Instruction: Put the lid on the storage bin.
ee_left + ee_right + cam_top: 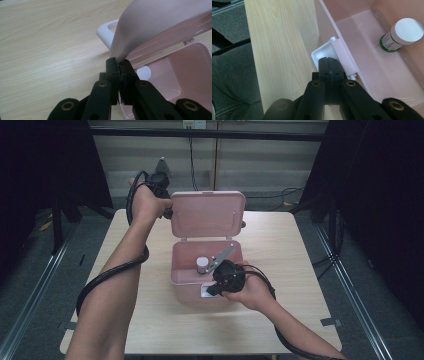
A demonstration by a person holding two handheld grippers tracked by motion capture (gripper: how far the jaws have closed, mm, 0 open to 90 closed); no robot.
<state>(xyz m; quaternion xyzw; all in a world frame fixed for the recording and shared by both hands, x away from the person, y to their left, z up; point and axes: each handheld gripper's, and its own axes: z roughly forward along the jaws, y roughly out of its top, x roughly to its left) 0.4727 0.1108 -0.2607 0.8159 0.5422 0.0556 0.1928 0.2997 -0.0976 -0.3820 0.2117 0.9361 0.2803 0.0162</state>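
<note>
High view: left gripper (167,210) fingers pinch raised lid (207,215); right gripper (212,289) fingers pressed together at box (182,265) latch (322,53).

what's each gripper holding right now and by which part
The left gripper pinches the pink box's open lid at its edge. The right gripper is shut at the white latch on the box's front; whether it grips it is unclear.

Pink, white and black on pale wood

We see a pale pink box (186,279) with its pink lid (207,215), a white latch (322,53) and a white handle (107,32); inside stands a bottle (398,36) with a white cap, white label and green band. Both grippers, left (119,65) and right (330,63), are black. The table (280,320) is light wood grain.
</note>
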